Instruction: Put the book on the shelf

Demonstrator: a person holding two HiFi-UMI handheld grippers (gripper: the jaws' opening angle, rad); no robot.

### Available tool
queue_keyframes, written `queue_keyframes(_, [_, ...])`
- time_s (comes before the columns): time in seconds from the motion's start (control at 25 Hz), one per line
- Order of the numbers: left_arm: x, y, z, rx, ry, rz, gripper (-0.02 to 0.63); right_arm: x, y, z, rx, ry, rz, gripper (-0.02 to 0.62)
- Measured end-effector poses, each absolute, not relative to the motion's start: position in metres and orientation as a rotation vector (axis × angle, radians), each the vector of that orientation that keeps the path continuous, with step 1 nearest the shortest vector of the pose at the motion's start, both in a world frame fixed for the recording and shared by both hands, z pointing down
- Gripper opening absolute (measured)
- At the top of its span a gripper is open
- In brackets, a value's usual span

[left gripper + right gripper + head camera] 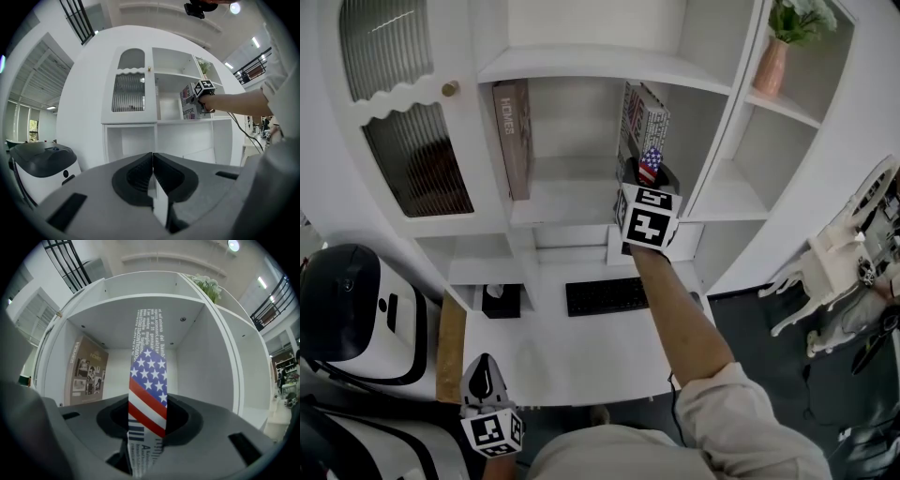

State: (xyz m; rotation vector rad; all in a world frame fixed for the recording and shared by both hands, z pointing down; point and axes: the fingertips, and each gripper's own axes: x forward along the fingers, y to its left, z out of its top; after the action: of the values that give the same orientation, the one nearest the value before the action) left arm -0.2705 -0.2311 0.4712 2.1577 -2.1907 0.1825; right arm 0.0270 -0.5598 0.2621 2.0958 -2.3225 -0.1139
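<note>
My right gripper is shut on a book with a stars-and-stripes spine, held upright with the spine toward me. It reaches into the middle compartment of the white shelf unit, near that compartment's right wall. From the left gripper view the book shows on the shelf board in my right gripper. A brown book stands against the compartment's left wall. My left gripper hangs low beside the desk, jaws shut on nothing.
A pink vase with flowers stands in the upper right compartment. A cabinet door with ribbed glass is at the left. On the desk below lie a black keyboard and a small dark box. A white-and-black machine stands at the left.
</note>
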Motion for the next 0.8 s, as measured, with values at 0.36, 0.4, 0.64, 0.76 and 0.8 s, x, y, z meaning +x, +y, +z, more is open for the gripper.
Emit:
queue_keyframes(0.36, [-0.268, -0.233, 0.471, 2.140, -2.206, 0.199, 0.006, 0.026, -0.579, 0.263, 2.112, -2.326, -0.088, 0.156])
queue_keyframes(0.4, [-0.268, -0.233, 0.471, 2.138, -2.206, 0.200, 0.006, 0.026, -0.581, 0.263, 2.111, -2.325, -0.088, 0.156])
queue_keyframes(0.64, [-0.265, -0.232, 0.472, 2.137, -2.207, 0.202, 0.006, 0.025, -0.584, 0.262, 2.111, -2.327, -0.095, 0.158])
queue_keyframes(0.76, [-0.265, -0.231, 0.472, 2.133, -2.208, 0.202, 0.006, 0.025, -0.584, 0.263, 2.102, -2.333, -0.092, 0.160])
queue_keyframes(0.8, [-0.265, -0.231, 0.472, 2.133, -2.208, 0.203, 0.006, 0.024, -0.584, 0.262, 2.098, -2.337, -0.096, 0.162])
